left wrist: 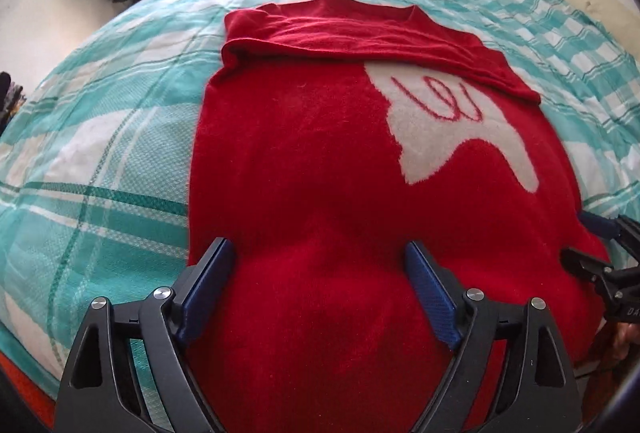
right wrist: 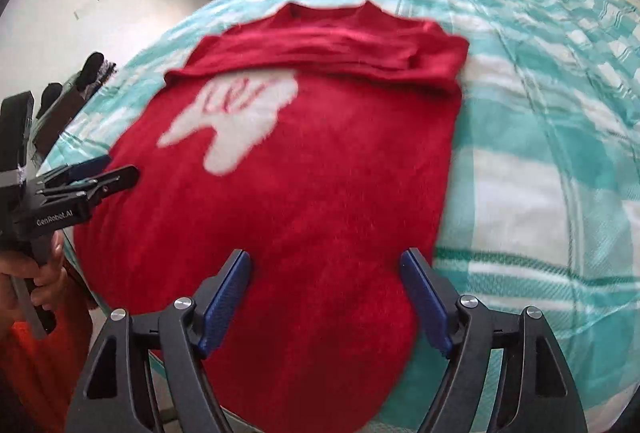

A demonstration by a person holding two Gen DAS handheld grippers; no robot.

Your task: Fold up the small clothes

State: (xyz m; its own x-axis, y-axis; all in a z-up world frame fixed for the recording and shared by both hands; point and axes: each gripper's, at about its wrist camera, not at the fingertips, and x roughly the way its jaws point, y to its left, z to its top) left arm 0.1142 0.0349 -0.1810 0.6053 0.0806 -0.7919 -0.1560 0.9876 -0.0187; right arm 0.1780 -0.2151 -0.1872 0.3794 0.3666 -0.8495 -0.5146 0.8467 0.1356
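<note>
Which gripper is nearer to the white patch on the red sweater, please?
Neither clearly. The left gripper and right gripper both hover open over the near hem of the red sweater, with the white patch farther up between them.

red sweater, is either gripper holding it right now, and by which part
Nothing is held. The left gripper and right gripper are both open above the near hem of the red sweater.
</note>
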